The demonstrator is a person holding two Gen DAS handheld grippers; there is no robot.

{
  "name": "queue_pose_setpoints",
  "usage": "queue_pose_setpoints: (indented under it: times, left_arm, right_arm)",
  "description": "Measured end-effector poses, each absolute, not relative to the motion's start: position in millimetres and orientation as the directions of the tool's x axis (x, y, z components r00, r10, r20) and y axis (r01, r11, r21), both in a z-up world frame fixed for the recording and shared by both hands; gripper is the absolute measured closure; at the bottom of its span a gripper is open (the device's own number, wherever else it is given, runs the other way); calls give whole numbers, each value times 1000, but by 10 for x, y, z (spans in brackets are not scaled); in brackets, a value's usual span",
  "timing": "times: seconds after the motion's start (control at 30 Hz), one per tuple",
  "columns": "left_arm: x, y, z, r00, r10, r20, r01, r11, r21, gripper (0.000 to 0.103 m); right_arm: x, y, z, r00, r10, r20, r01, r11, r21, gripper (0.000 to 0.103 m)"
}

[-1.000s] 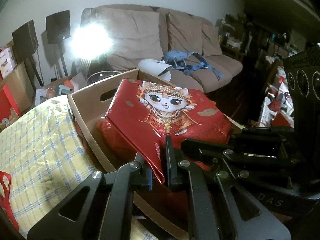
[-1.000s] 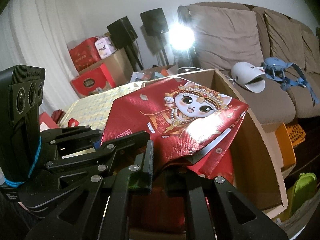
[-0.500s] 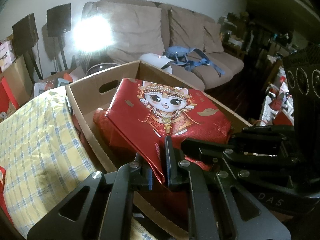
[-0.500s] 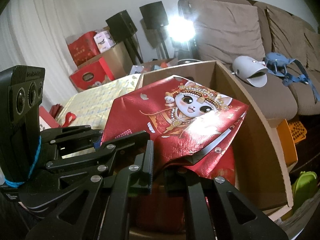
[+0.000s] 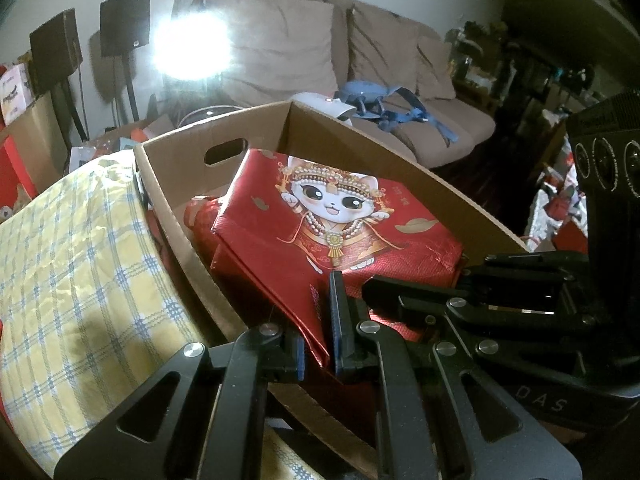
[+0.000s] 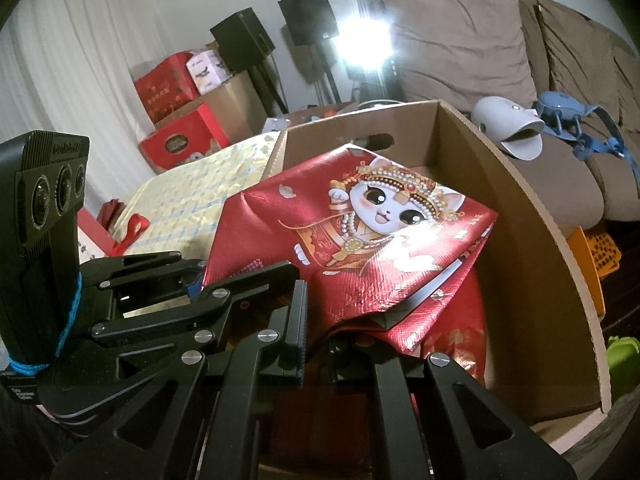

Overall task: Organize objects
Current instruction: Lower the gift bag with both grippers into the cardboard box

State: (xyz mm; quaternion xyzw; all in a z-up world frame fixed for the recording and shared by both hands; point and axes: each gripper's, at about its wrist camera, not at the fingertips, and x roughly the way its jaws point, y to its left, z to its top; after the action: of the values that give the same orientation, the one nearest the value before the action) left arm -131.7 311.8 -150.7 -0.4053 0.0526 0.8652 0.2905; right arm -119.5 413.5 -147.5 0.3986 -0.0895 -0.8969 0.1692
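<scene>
A shiny red gift bag printed with a cartoon cat lies folded flat inside an open cardboard box, on top of other red items. My left gripper is shut on the bag's near corner. My right gripper is shut on the bag at its near edge, beside the left one, whose black frame shows at the left of the right wrist view. The box surrounds the bag on the far and right sides. What lies under the bag is mostly hidden.
A yellow checked cloth covers the surface left of the box. A beige sofa behind carries a white object and blue straps. Red gift boxes, black speakers and a bright lamp stand at the back.
Both grippers have sunk a little with the red bag, which now lies lower inside the box. Both grips are unchanged.
</scene>
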Motion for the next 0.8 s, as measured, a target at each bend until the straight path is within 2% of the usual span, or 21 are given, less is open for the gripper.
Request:
queue_pose_setpoints:
  times: [0.8]
  left_arm:
    - [-1383, 3241, -1650, -461, 444, -768, -536, -830, -158, 94]
  right_arm:
    - [-1255, 4257, -1649, -591, -382, -711, 212, -923, 320, 96]
